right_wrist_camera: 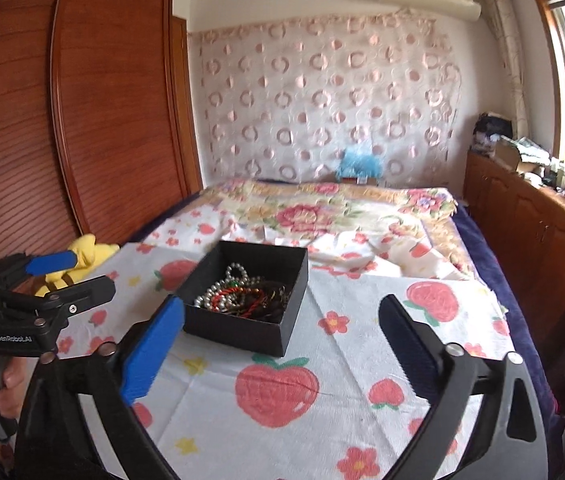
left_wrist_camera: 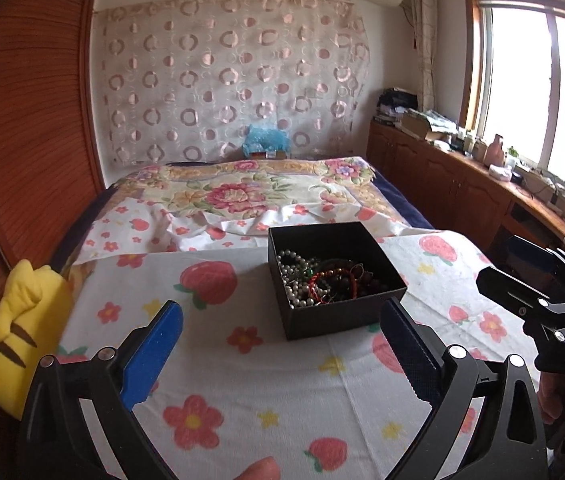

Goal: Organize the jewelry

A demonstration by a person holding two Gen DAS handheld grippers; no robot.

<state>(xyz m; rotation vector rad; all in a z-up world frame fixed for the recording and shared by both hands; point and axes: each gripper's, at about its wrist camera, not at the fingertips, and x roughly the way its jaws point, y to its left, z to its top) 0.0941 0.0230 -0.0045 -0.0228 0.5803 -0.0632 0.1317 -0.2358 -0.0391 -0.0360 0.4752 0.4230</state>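
An open black box (left_wrist_camera: pixel 336 318) stands on the strawberry-print cloth on the bed; it also shows in the right wrist view (right_wrist_camera: pixel 238 330). Inside lies tangled jewelry (left_wrist_camera: pixel 318 278): a pearl necklace, a red cord bracelet and dark bead strands, also visible in the right wrist view (right_wrist_camera: pixel 242 294). My left gripper (left_wrist_camera: pixel 282 320) is open and empty, just short of the box. My right gripper (right_wrist_camera: pixel 282 316) is open and empty, near the box's front right. Each gripper shows at the edge of the other's view.
A yellow plush toy (left_wrist_camera: pixel 22 336) lies at the bed's left edge beside the wooden wardrobe (right_wrist_camera: pixel 94 120). A floral blanket (left_wrist_camera: pixel 250 188) covers the far bed. A cluttered wooden cabinet (left_wrist_camera: pixel 462 172) runs under the window on the right.
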